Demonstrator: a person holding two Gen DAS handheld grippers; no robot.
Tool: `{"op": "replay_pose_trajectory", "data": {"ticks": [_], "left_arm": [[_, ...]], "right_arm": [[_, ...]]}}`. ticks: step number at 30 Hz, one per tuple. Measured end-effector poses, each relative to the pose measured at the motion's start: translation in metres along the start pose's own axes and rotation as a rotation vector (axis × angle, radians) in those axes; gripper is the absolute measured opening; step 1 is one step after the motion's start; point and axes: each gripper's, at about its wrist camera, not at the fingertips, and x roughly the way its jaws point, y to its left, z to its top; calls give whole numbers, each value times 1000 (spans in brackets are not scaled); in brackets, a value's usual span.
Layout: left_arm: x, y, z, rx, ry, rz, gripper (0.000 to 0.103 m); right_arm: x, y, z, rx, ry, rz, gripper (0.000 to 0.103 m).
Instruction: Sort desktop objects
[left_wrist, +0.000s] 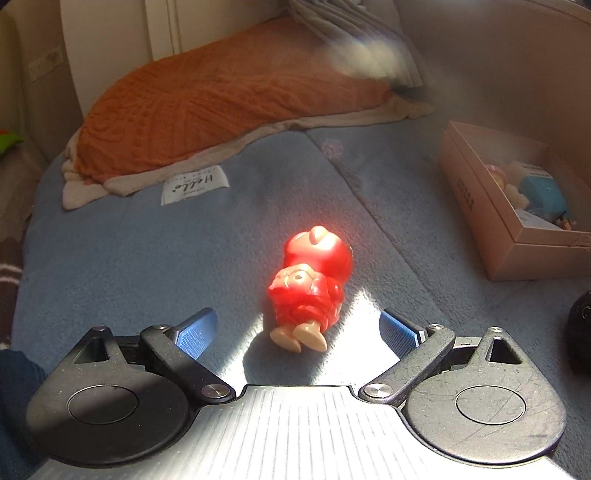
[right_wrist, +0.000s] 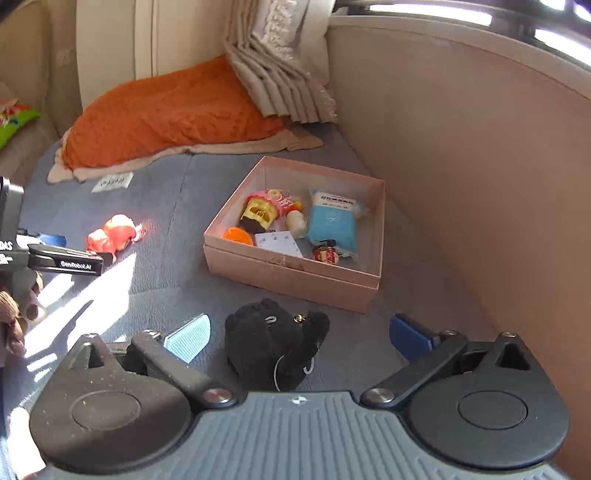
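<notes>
Your left gripper (left_wrist: 297, 330) has its jaws wide, with nothing held; the red toy figure (left_wrist: 308, 286) lies on its side on the blue mat (left_wrist: 147, 258), just in front of them, left of the pink box (right_wrist: 295, 269). It is round and smooth, so it could roll or pop out if you pinch only the feet. Your right gripper (right_wrist: 299, 338) has its jaws wide too, and the black plush toy (right_wrist: 275, 341) sits between them, below the box's near edge, not squeezed yet. Its cord and little bell could snag on the rim. I count one red figure, one black plush, one box, and about six small things inside it.
</notes>
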Motion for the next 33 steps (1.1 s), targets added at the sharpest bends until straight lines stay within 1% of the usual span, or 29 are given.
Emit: {"op": "replay_pose_trajectory", "data": {"ticks": [1, 2, 3, 4, 5, 6, 7, 8, 10, 11, 13, 16, 17, 19, 21, 22, 24, 27, 28, 30, 32, 33], "left_arm": [[4, -3, 3, 12, 1, 15, 94], [12, -8, 8, 38, 6, 41, 88], [18, -12, 12, 59, 14, 61, 84], [23, -15, 14, 80, 24, 75, 78], [29, -19, 15, 102, 38, 87, 73], [33, -21, 16, 116, 50, 95, 70], [35, -22, 16, 123, 54, 101, 60], [36, -24, 16, 135, 56, 107, 55], [30, -28, 14, 151, 43, 111, 54], [25, -30, 13, 156, 41, 102, 54], [9, -38, 9, 161, 44, 51, 54], [-23, -56, 0, 151, 53, -107, 54], [-36, -63, -5, 133, 71, -189, 54], [-51, -75, -17, 111, 106, -315, 54], [-54, -81, -31, 97, 141, -385, 55], [-52, -83, -38, 91, 163, -402, 56], [-46, -85, -52, 93, 185, -387, 57], [-45, -76, -56, 75, 183, -365, 63], [-46, -68, -55, 64, 170, -353, 68], [-49, -55, -51, 52, 137, -318, 73], [-51, -43, -48, 40, 112, -291, 83], [-52, -35, -46, 36, 97, -270, 84]], "right_arm": [[-2, -13, -4, 59, 7, 3, 103], [0, -23, -8, 106, 22, -7, 103], [7, -32, -13, 151, 50, -30, 103], [16, -39, -13, 194, 91, -57, 103], [24, -45, -13, 238, 117, -68, 103], [31, -50, -13, 283, 136, -65, 103], [38, -55, -13, 324, 157, -58, 103], [44, -59, -13, 350, 177, -59, 103], [54, -62, -18, 378, 226, -77, 103], [56, -63, -20, 387, 241, -78, 103], [54, -64, -23, 400, 246, -72, 103], [52, -61, -23, 378, 235, -81, 103], [53, -59, -22, 367, 237, -85, 103], [54, -56, -22, 345, 245, -94, 103], [55, -53, -22, 326, 252, -104, 103], [56, -51, -21, 317, 256, -109, 103], [58, -50, -20, 302, 264, -119, 103], [61, -49, -19, 286, 277, -131, 103], [62, -49, -18, 281, 281, -133, 103], [63, -48, -18, 271, 288, -140, 103], [64, -46, -17, 259, 292, -146, 103], [65, -45, -17, 252, 293, -149, 103]]}}
